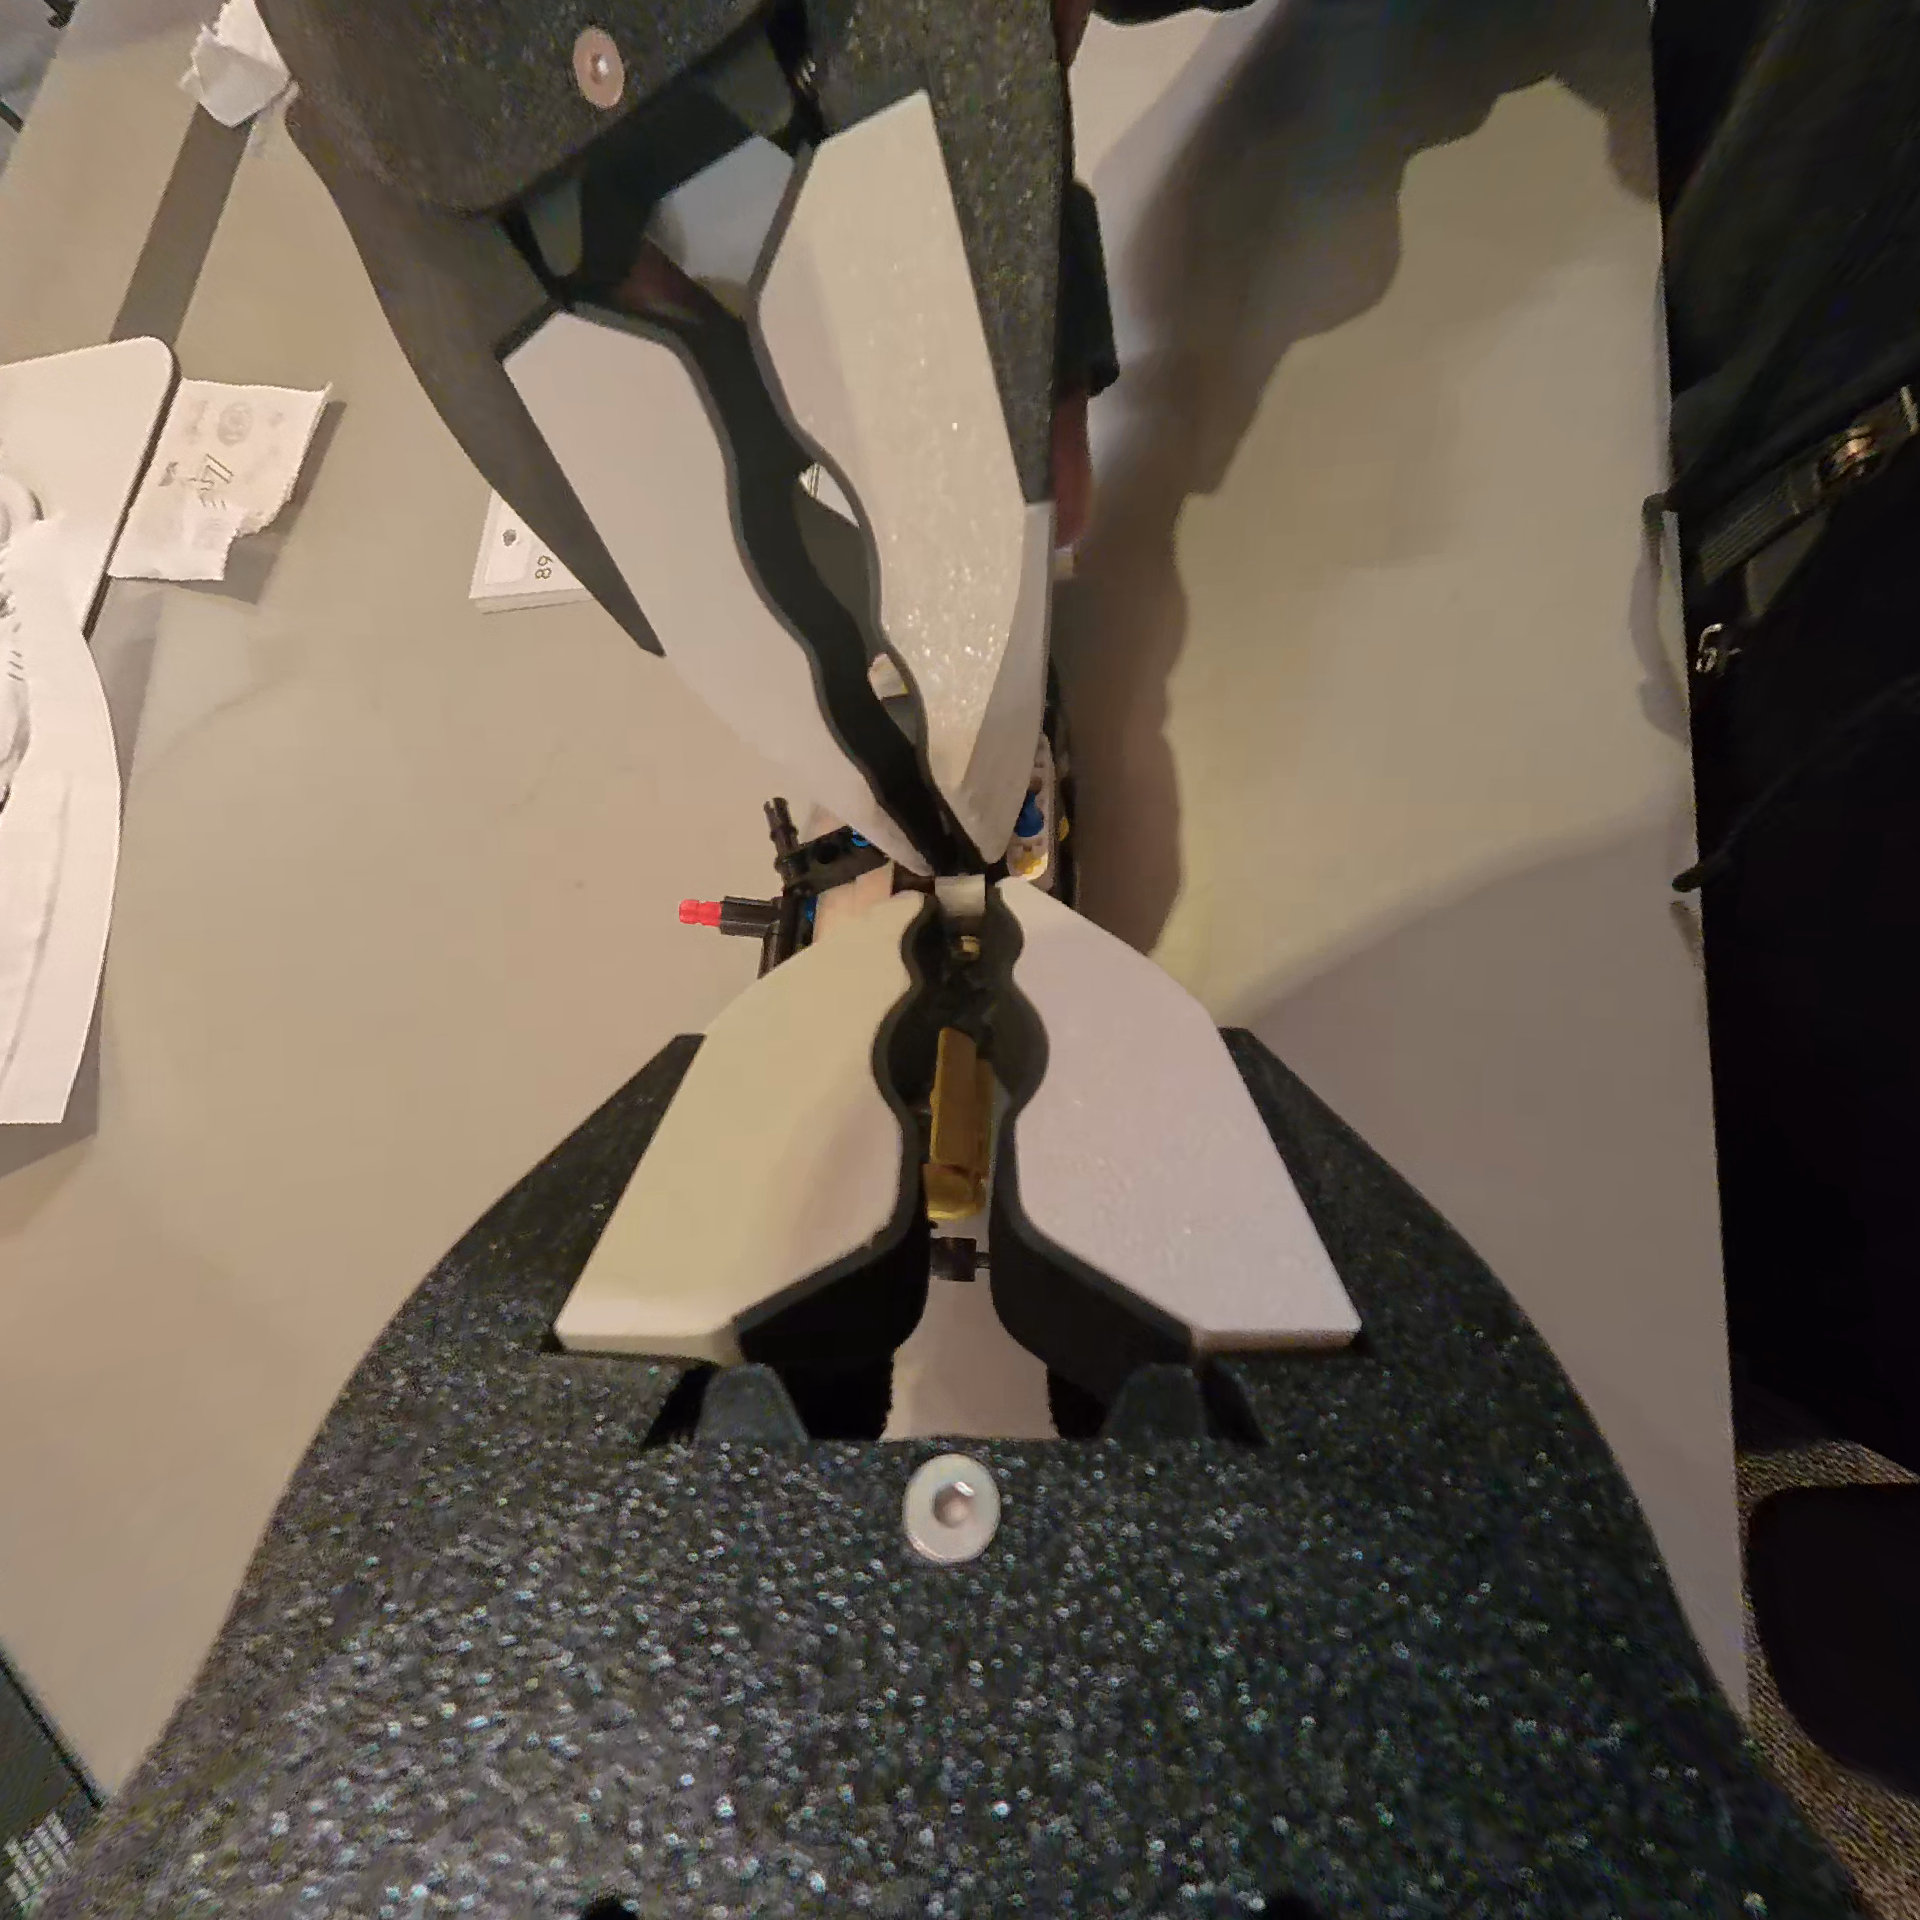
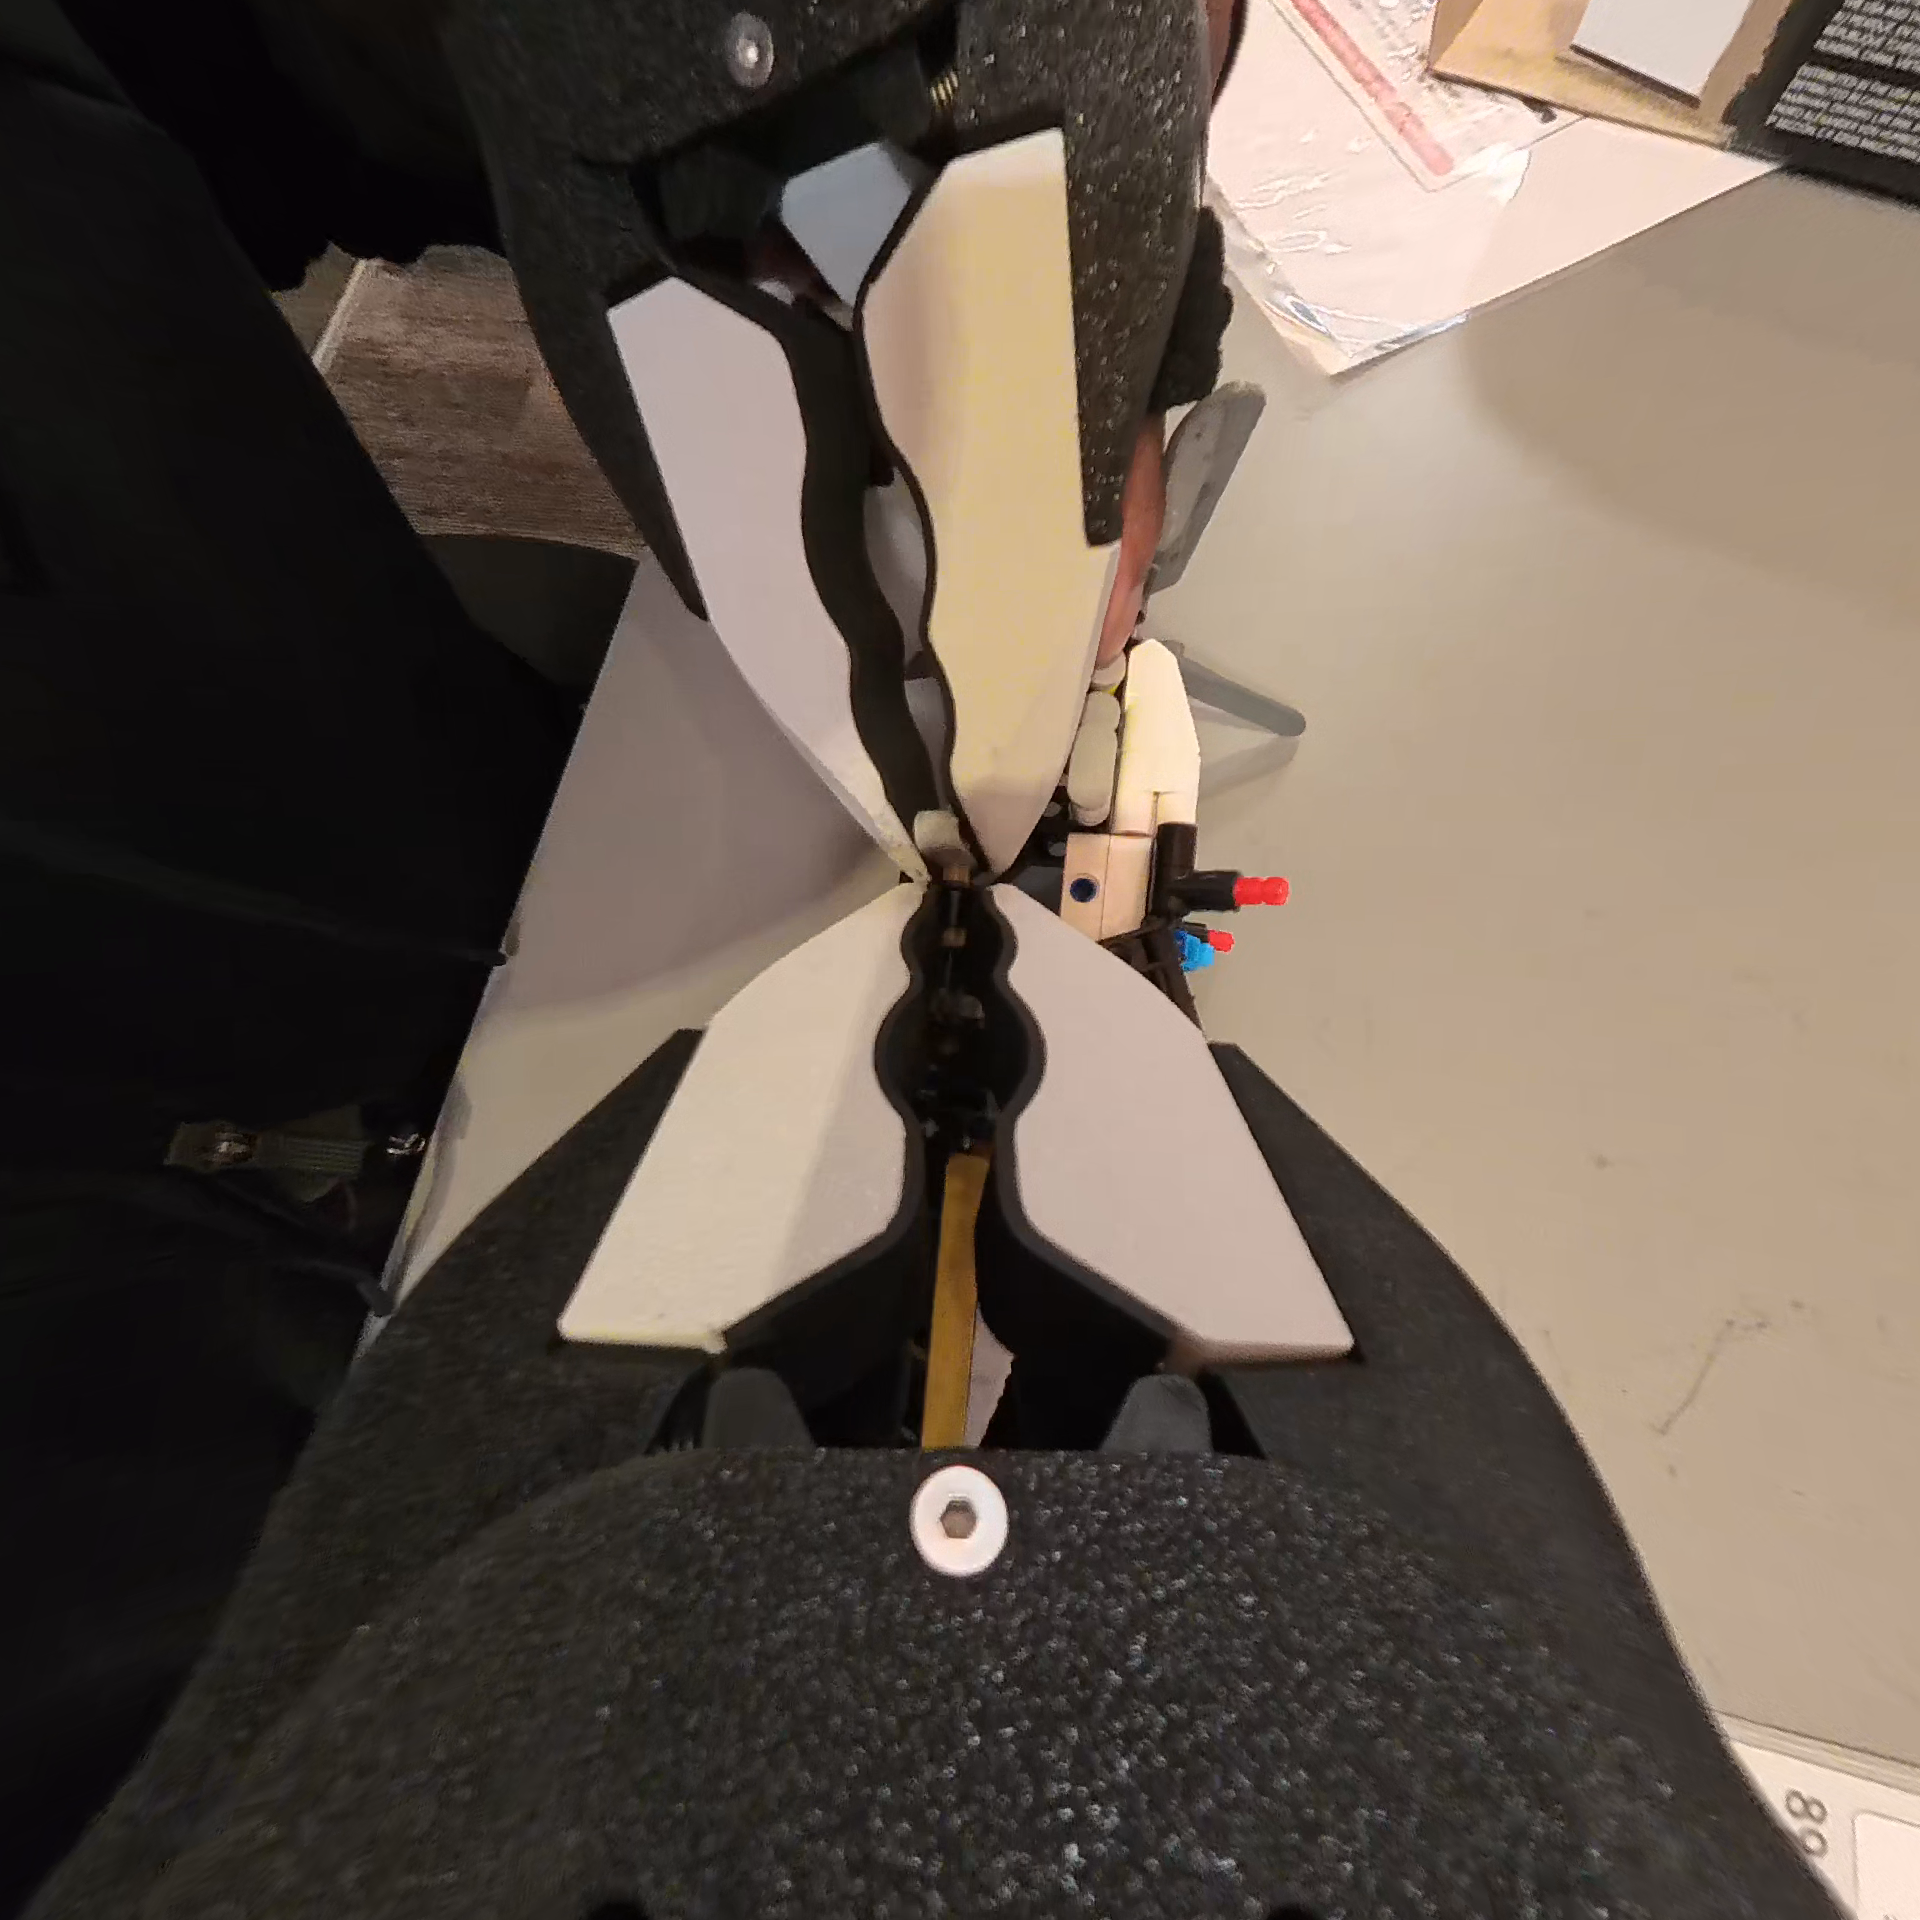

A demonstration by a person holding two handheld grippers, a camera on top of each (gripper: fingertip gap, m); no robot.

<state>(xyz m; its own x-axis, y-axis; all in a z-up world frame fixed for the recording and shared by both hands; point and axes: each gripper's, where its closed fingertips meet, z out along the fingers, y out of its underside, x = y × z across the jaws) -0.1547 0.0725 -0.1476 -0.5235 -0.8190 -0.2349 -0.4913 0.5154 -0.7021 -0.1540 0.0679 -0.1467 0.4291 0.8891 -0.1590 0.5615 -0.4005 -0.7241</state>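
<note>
Small white piece (image 1: 961,896) first: it's sitting right at the tip of my left gripper (image 1: 961,902), fingers closed in on it from both sides, pads pressed on it as far as I can see. Butted up against it is a little tan peg (image 2: 952,871), which is at the tip of my right gripper (image 2: 951,891). That one's fingers are almost together and look pinched on the peg, though it's tiny and a bit blurry.

So the two grippers meet nose to nose, white piece and peg touching.

Just beside the tips is a cream and black brick model (image 2: 1127,883) with a red pin (image 2: 1260,890) sticking out sideways and some blue pins (image 2: 1193,951) lower down. I can't tell if either gripper touches it.

Everything's over a grey table (image 2: 1558,727), near its edge. Some printed papers (image 1: 218,478) and a clear plastic bag (image 2: 1351,208) lie farther off.
</note>
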